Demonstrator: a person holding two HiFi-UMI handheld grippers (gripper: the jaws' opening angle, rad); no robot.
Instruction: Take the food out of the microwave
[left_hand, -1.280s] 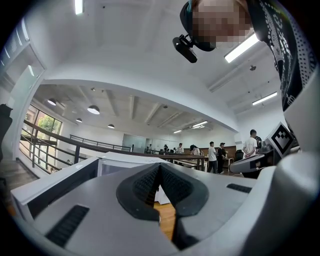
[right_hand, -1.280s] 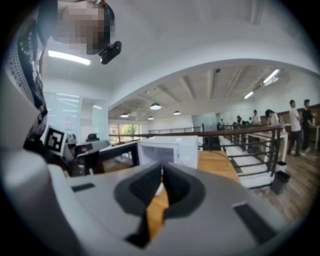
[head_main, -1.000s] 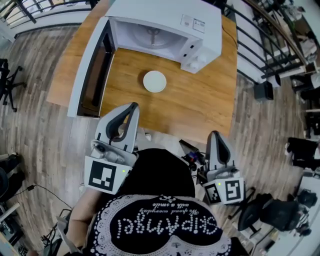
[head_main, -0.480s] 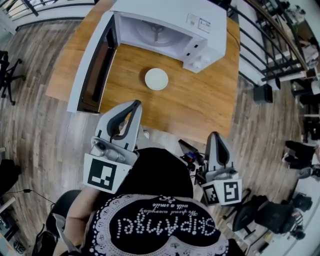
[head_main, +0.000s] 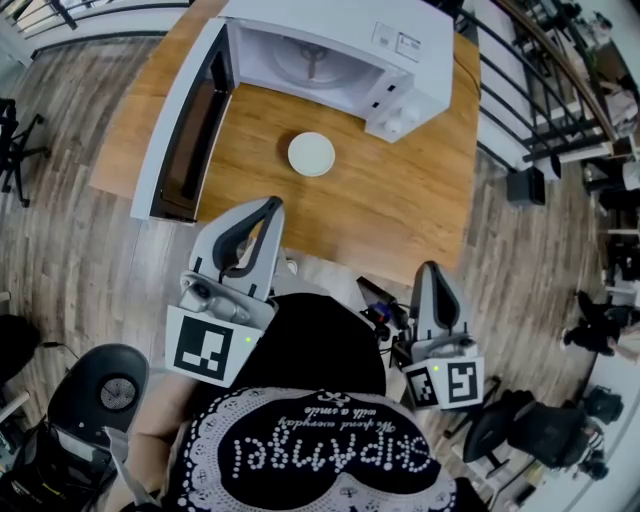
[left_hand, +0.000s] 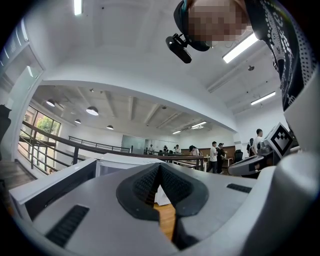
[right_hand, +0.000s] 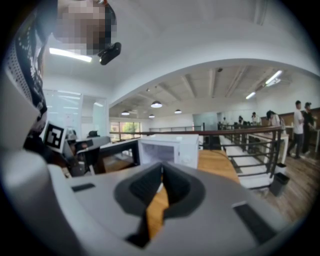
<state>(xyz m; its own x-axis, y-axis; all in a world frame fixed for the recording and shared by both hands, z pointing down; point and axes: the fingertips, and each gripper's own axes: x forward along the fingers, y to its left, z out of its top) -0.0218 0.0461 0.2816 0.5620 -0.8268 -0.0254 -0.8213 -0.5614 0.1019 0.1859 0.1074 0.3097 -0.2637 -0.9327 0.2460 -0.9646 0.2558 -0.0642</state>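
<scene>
While microwave (head_main: 335, 35) faces near side, door (head_main: 185, 125) open, white plate (head_main: 311, 154) lies flat.

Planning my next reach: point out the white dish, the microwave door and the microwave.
white dish (head_main: 311, 154), head view, its centre
microwave door (head_main: 188, 125), head view, dark window pane
microwave (head_main: 340, 22), head view, white top panel

Beaded lettering on the black shirt (head_main: 335, 455) shows upside down, illegible; the microwave (head_main: 300, 18) label (head_main: 397, 45) is too small.
</scene>
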